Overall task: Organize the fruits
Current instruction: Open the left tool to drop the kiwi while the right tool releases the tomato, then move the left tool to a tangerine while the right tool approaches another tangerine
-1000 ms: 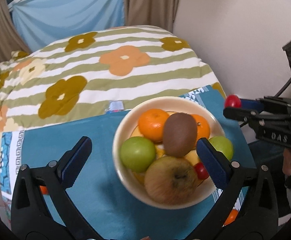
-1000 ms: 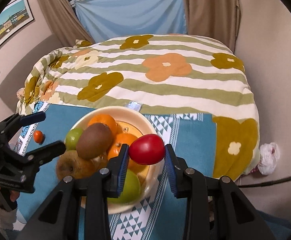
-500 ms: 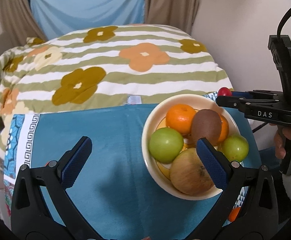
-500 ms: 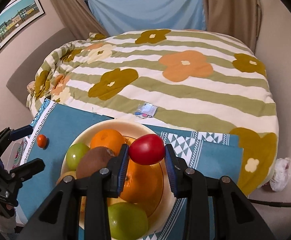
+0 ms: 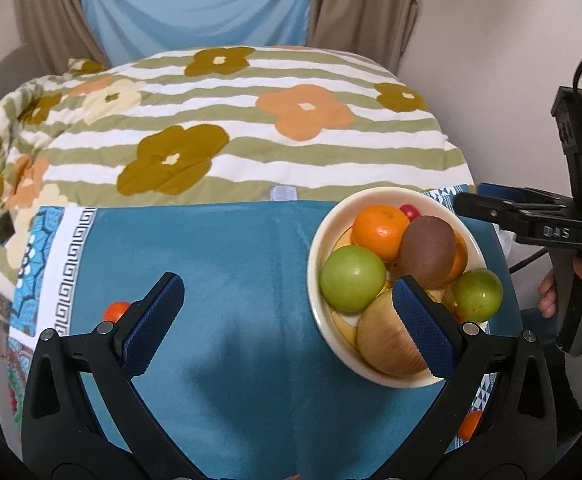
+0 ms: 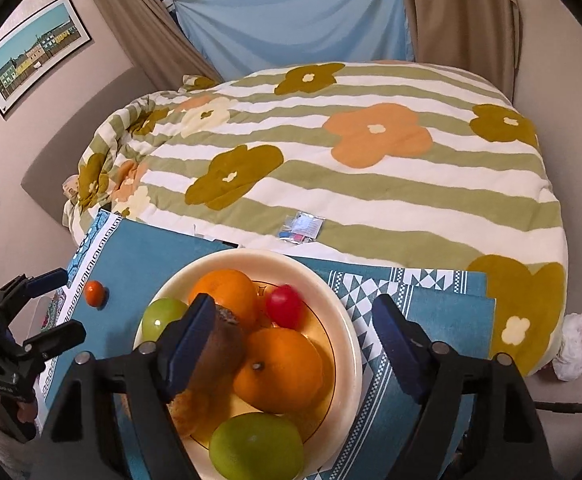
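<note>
- The left tool (image 5: 287, 312) is seen spread wide with nothing between its blue pads, hovering over the teal cloth (image 5: 227, 280) spread on the bed.
- The right tool (image 6: 295, 344) is likewise released, its jaws parted above the cream bowl (image 6: 347, 344); nothing is gripped by it.
- At the near edge of the bowl a green apple (image 6: 257, 450) is seen in the right wrist view, with an orange (image 6: 279, 370) just behind it.
- A brown kiwi (image 6: 223, 344) is partly hidden behind the right tool's left pad, touching that orange.
- A second green apple (image 6: 163, 316) is placed at the bowl's left side, and a second orange (image 6: 227, 292) sits toward the far side.
- The small red fruit (image 6: 285, 306) is found inside the bowl at its far part, between the two oranges; its outline is blurred.
- In the left wrist view a tan pear-like fruit (image 5: 383, 340) is seen at the near rim of the bowl.
- A small orange fruit (image 6: 94, 293) lies on the cloth, well apart from the bowl to its left.
- Beyond the cloth, a striped floral quilt (image 6: 331, 168) covers the bed, with a small packet (image 6: 303, 226) lying on it.
- Farthest back, blue fabric (image 6: 291, 24) is hung between brown curtains (image 6: 451, 8).
</note>
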Demonstrator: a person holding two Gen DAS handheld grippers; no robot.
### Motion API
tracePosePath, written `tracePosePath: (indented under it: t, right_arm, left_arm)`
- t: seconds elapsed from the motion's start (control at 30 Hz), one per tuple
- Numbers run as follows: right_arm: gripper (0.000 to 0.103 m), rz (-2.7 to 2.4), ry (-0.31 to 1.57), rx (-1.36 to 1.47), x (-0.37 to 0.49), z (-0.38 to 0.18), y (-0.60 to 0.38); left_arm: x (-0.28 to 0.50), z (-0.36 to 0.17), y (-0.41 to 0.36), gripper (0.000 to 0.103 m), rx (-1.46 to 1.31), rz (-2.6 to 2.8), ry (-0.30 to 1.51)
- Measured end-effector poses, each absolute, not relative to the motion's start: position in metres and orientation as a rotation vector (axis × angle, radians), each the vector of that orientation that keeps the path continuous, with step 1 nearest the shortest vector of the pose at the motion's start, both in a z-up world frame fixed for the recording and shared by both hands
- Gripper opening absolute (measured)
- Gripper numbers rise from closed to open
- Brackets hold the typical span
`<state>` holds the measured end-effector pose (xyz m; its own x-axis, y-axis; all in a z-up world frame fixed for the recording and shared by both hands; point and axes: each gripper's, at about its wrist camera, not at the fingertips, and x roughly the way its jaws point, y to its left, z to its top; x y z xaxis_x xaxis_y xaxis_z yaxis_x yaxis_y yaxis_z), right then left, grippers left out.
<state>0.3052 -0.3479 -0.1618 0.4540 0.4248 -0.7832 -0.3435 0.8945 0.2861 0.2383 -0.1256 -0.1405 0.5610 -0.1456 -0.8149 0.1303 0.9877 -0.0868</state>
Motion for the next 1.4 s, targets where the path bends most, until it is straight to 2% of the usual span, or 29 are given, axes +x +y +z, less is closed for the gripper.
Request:
tracePosePath:
  t: [0.03, 0.07, 0.5, 0.83, 1.1, 1.4]
  right_arm:
    - [0.099, 0.478, 0.984, 0.093, 0.303, -0.160, -0.348]
    - [0.102, 0.479, 0.978, 0.093, 0.301, -0.157, -0.348]
    - [0.102, 0.418, 0.943, 0.057, 0.249, -0.115, -0.332]
    - [0.103, 0.273, 0.951, 0.057, 0.178, -0.088, -0.307]
    - [0.103, 0.088, 0.991, 0.128, 0.130, -0.101, -0.293]
    - [0.103, -0.174, 1.032, 0.235, 0.092, -0.132, -0.285]
  left_arm:
    - [0.236, -0.138, -0.124, 0.103, -0.015, -0.155, 0.957]
    - [0.233, -0.136, -0.122, 0.103, -0.013, -0.148, 0.951]
    - [0.198, -0.095, -0.094, 0.103, 0.025, -0.122, 0.870]
    - [0.167, -0.075, -0.041, 0.103, 0.042, -0.168, 0.852]
    - [0.168, -0.089, -0.011, 0.103, 0.143, -0.205, 0.876]
    - [0.189, -0.136, 0.001, 0.103, 0.289, -0.313, 0.963]
